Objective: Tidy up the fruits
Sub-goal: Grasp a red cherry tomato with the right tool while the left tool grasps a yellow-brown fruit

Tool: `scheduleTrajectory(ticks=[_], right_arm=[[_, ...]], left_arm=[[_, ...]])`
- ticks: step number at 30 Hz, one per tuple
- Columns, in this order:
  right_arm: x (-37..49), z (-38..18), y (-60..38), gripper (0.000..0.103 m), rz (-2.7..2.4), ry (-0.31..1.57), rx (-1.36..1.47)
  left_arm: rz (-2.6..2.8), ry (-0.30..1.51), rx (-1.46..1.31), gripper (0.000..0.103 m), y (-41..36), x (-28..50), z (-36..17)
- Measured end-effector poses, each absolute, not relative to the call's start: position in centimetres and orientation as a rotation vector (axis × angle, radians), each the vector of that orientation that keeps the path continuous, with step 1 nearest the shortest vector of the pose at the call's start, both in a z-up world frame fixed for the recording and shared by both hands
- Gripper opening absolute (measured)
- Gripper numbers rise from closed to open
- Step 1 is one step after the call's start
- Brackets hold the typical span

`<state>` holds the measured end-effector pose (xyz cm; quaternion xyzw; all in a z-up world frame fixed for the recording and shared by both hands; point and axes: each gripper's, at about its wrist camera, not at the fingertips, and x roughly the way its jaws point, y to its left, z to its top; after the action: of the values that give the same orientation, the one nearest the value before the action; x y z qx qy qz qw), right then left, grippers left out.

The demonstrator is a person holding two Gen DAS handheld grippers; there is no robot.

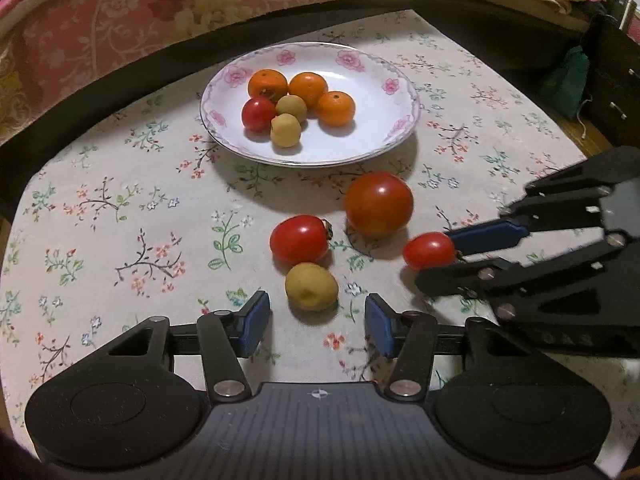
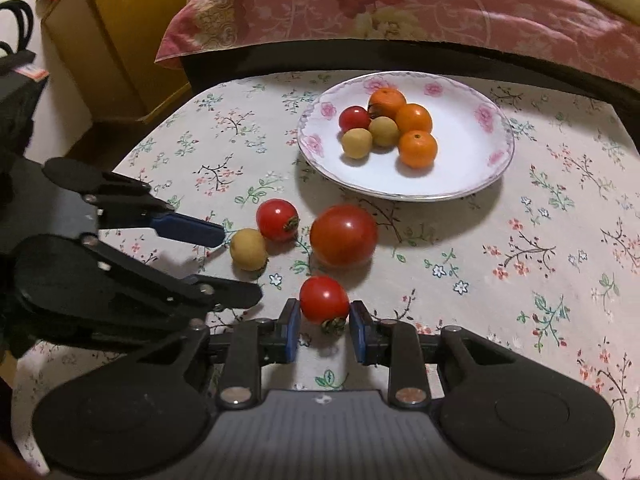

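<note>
A white flowered plate [image 1: 372, 144] [image 2: 472, 176] at the far side of the table holds three oranges, a small tomato and two yellow fruits. On the cloth lie a large tomato [image 1: 379, 204] [image 2: 343, 235], a medium tomato [image 1: 300, 239] [image 2: 277, 219] and a yellow fruit [image 1: 311, 286] [image 2: 248, 249]. My left gripper [image 1: 318, 312] [image 2: 240, 265] is open, and the yellow fruit sits at its fingertips with neither pad touching it. My right gripper [image 2: 325, 308] [image 1: 434, 256] is shut on a small red tomato [image 2: 324, 300] [image 1: 428, 250], stem end towards the camera.
The floral tablecloth [image 1: 120, 220] ends at a dark table edge [image 1: 120, 68], and a bed with a pink cover [image 2: 400, 8] lies behind it. A yellow cardboard box [image 2: 108, 40] stands far left. A green bag [image 1: 568, 80] hangs at the right.
</note>
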<state>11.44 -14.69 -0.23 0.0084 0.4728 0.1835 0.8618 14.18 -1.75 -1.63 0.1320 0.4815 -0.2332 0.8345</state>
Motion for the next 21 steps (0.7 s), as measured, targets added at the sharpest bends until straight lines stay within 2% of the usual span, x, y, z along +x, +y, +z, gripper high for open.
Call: scheduleTrajectory(ticks=[3,5,7,10,21], right_arm=[[11.5,-0.3,-14.9,0.022,0.389,0.996,0.018],[11.5,-0.5,-15.0,0.022,0.383,1.004,0.019],[11.8,-0.7,-15.2,0.022,0.372,1.013,0.027],[11.8,-0.7,-15.4,0.022,0.37,1.017,0.035],[11.3,-0.7,-14.0,0.022,0.414,1.019,-0.018]], left_arm=[[-0.475,1.014,0.279,0.057,-2.0,14.7,-1.9],[-0.467,1.01,0.276,0.052,-2.1,14.9,-1.9],[-0.468,1.007,0.261,0.041,-2.3,15.0,-1.8],[-0.471,1.001,0.287,0.037,-2.6,14.7,-1.7],[-0.509,1.023,0.308,0.037,-1.6,12.0,-0.6]])
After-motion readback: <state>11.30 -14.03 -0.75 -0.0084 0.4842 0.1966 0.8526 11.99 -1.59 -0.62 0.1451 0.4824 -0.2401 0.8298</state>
